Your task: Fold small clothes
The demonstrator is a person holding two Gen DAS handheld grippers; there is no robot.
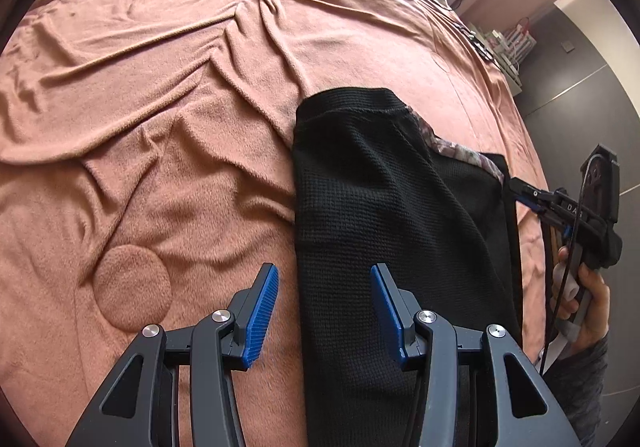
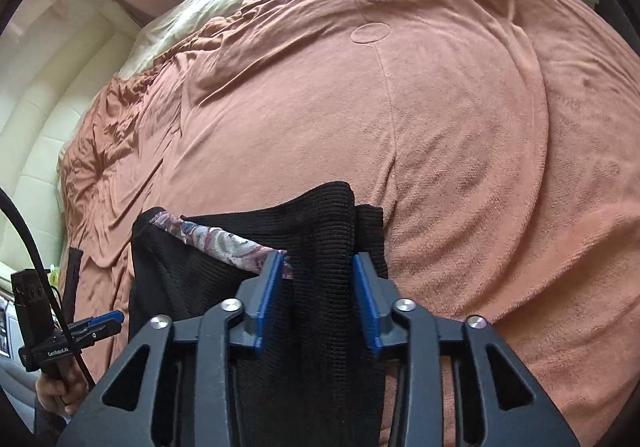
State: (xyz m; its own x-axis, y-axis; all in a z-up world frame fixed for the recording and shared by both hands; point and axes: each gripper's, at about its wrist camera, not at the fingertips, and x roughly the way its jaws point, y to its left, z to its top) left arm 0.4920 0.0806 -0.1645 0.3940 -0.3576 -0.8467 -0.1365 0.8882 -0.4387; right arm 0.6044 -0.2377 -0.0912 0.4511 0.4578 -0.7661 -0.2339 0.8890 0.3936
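Seen from two gripper cameras over a bed spread with a rust-brown blanket [image 1: 168,95]: a black knitted garment [image 1: 372,215] lying as a long band from 6 o'clock up toward the centre of the left view, a strip of patterned lining [image 2: 224,239] showing along one edge. Left gripper [image 1: 324,311] hovering low at 6 o'clock, blue fingers [image 1: 262,321] spread wide, straddling the garment's left edge and closed on nothing. Right gripper [image 2: 316,299] at 6 o'clock in its own view, fingers apart with a raised ridge of the black knit between them; from the left view appears at 3 o'clock against the garment's far edge, tips seeming close together, though no firm pinch can be confirmed. Probably mid-fold, one side already laid over. Next move likely calls for closing on the fabric edge and carrying it across evenly, without dragging the blanket
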